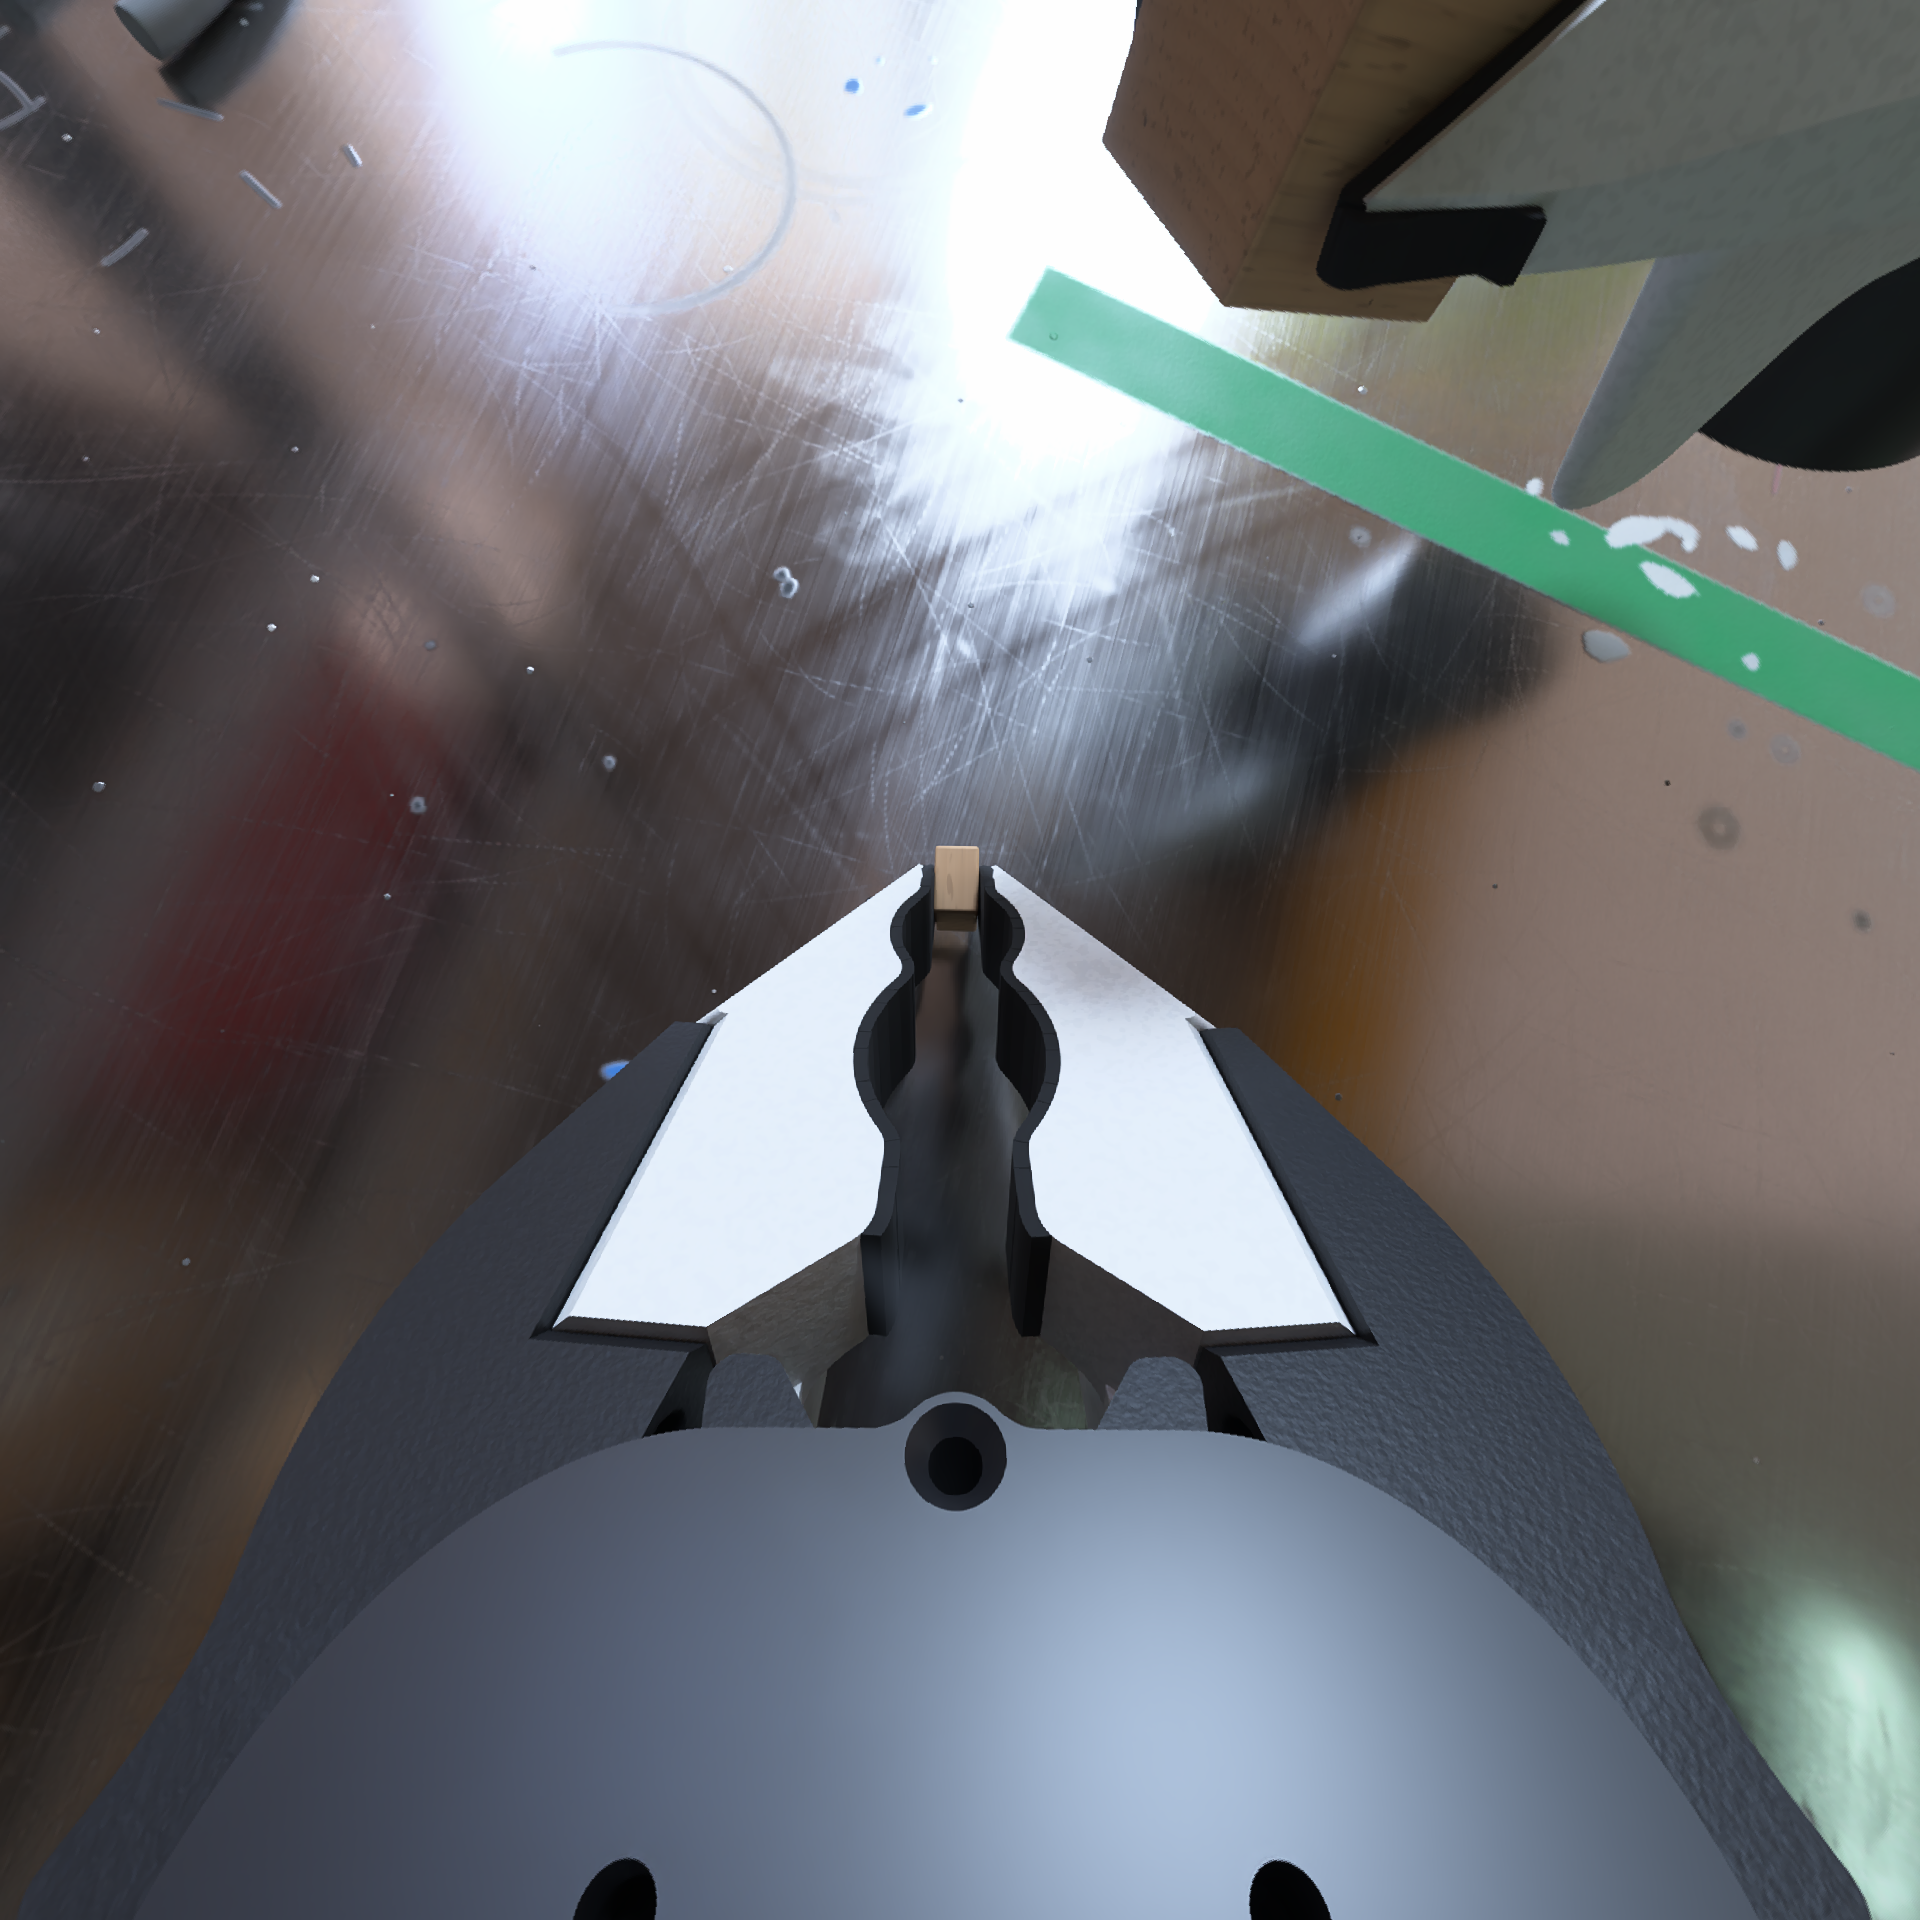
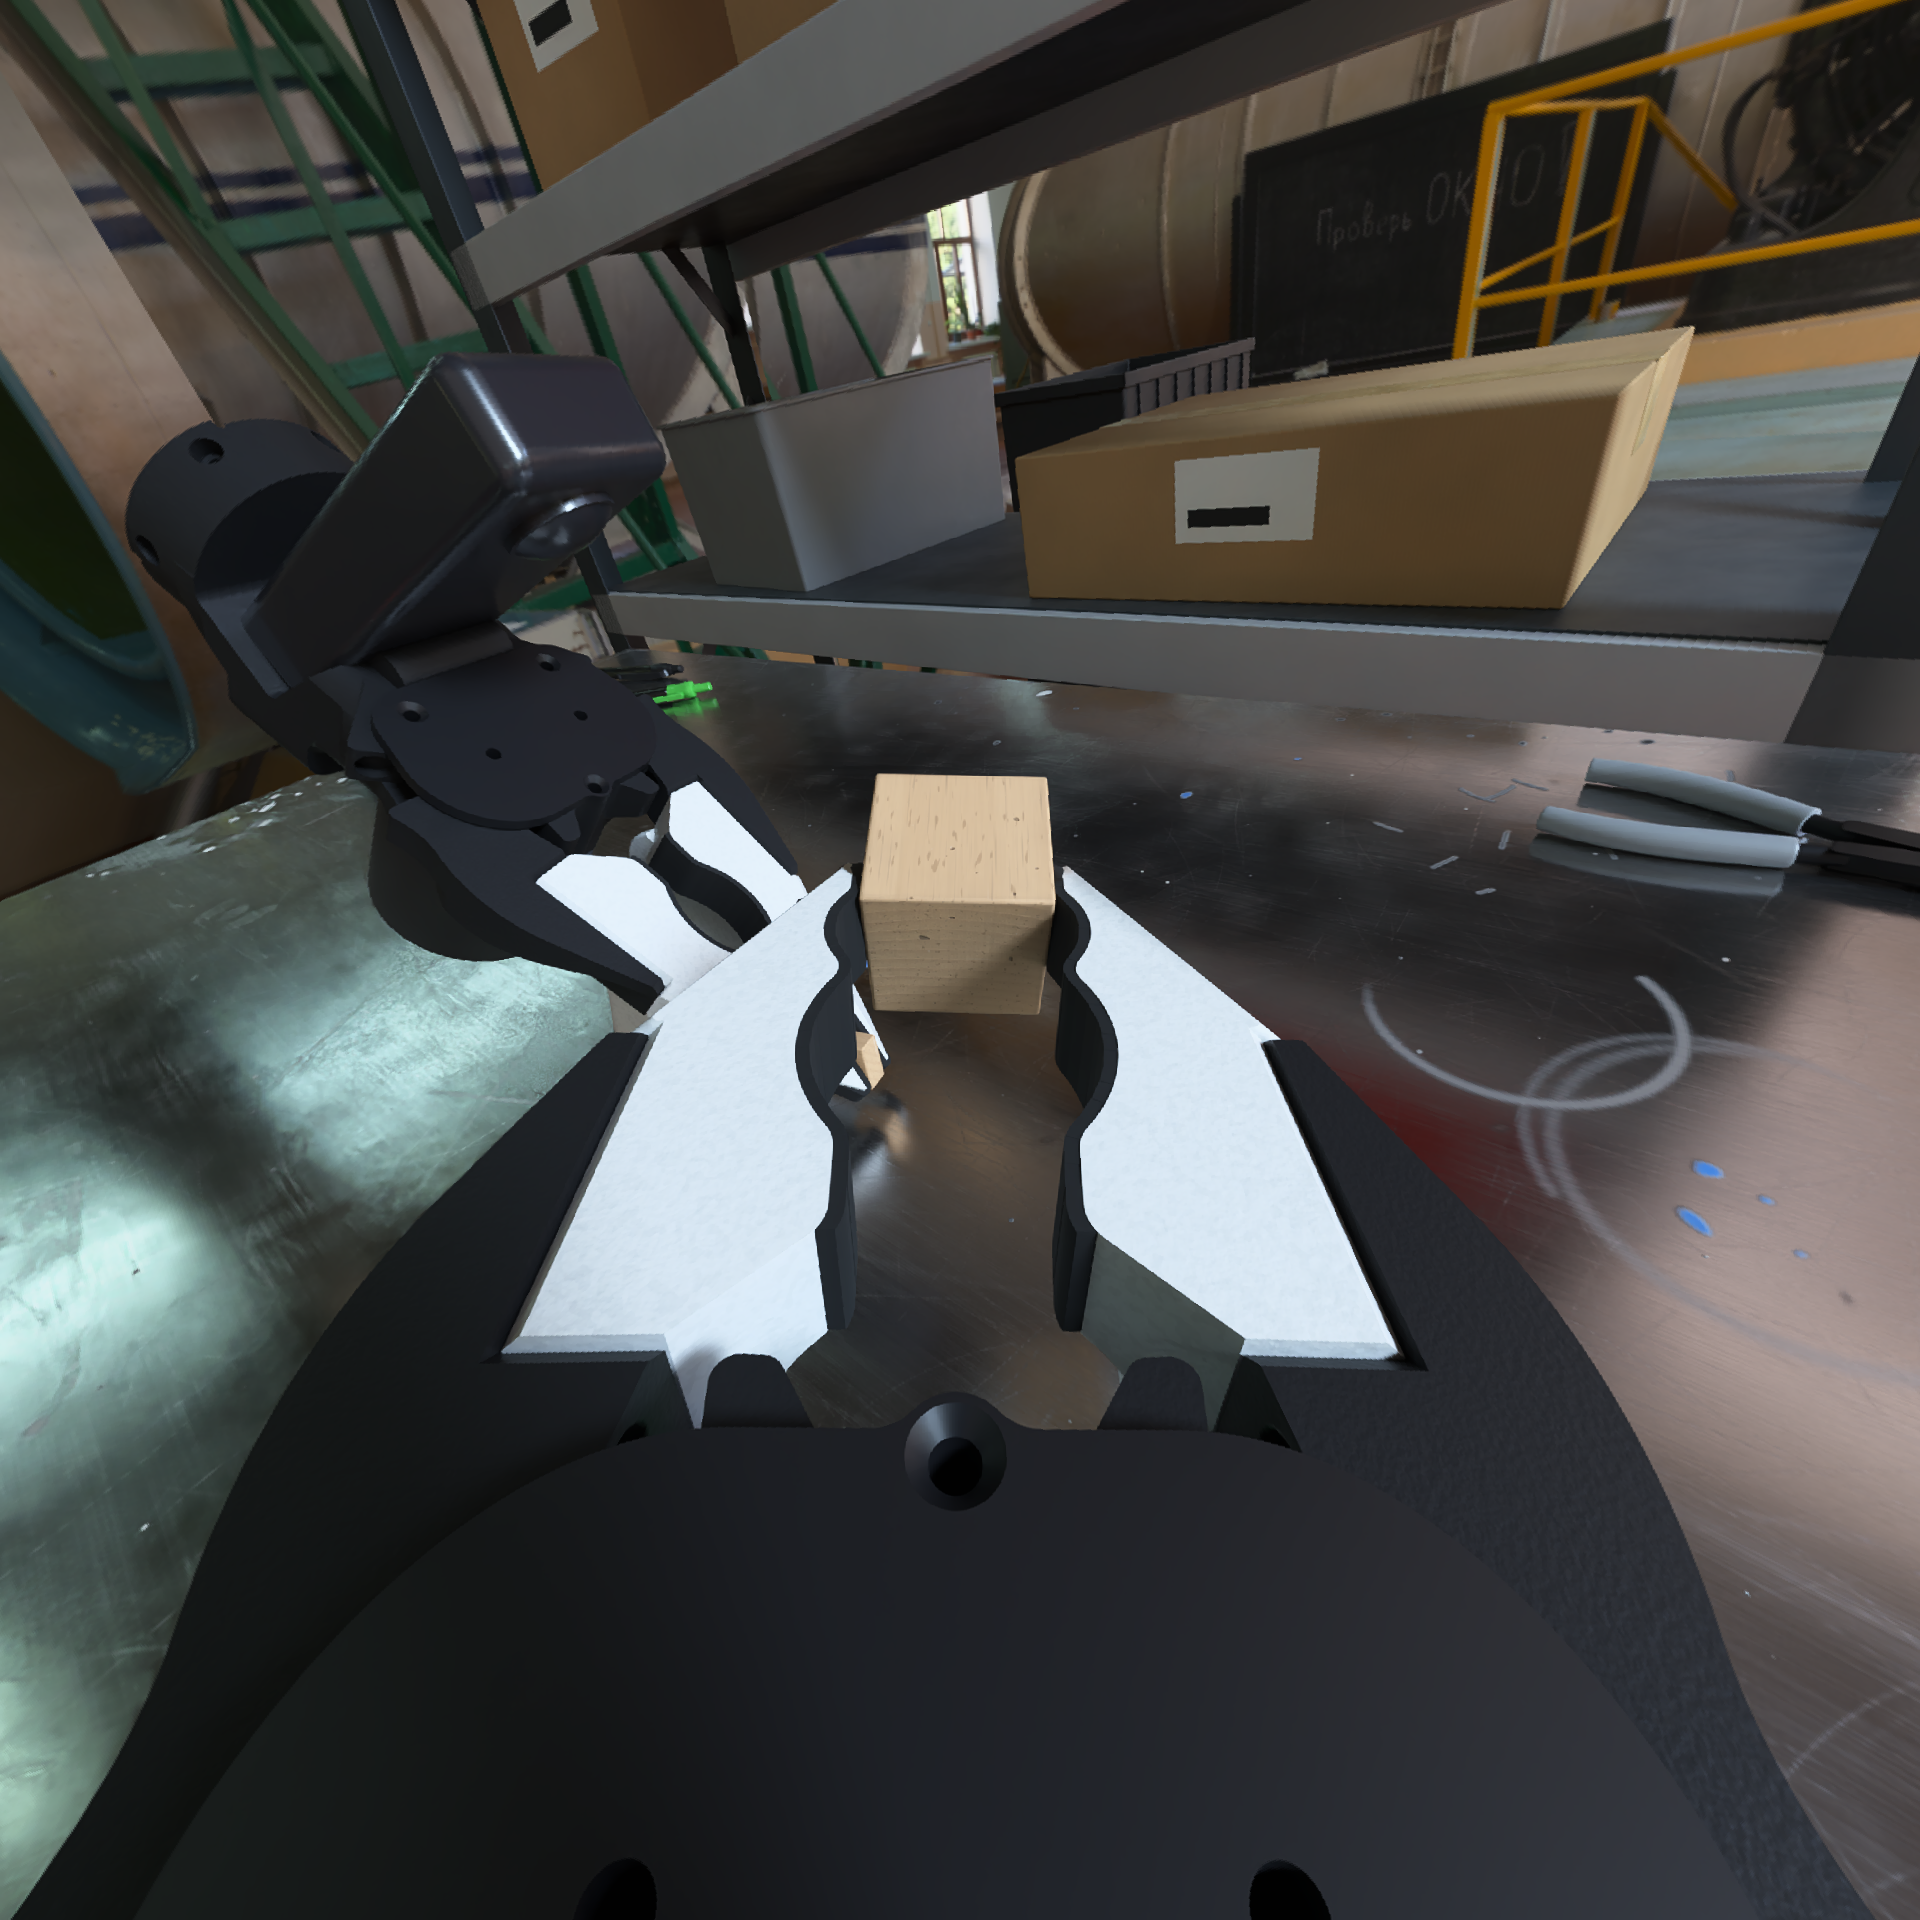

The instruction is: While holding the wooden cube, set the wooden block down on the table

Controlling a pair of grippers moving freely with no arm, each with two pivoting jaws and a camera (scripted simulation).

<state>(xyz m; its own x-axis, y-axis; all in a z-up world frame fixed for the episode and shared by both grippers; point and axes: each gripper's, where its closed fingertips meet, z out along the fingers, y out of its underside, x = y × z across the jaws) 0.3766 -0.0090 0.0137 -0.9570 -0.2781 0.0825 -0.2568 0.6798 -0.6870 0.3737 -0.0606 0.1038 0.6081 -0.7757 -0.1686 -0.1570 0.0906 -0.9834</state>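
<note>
My left gripper [image 1: 956, 883] is shut on a small wooden cube [image 1: 956, 878] at its very tips, above the scratched metal table [image 1: 623, 623]. My right gripper [image 2: 956, 914] is shut on a larger wooden block [image 2: 956, 894], which it holds by the sides a little above the table. In the left wrist view the block [image 1: 1278, 156] and one right finger [image 1: 1621, 156] show at the top right. In the right wrist view the left gripper [image 2: 686, 883] is close on the left, its tips partly hidden behind my left finger, with the small cube [image 2: 871, 1062] peeking out.
Grey-handled pliers [image 2: 1683, 821] lie at the far right of the table. A shelf [image 2: 1143, 623] behind holds a cardboard box [image 2: 1351, 488] and a grey bin [image 2: 831, 478]. A green tape strip [image 1: 1455, 488] crosses the table under the block.
</note>
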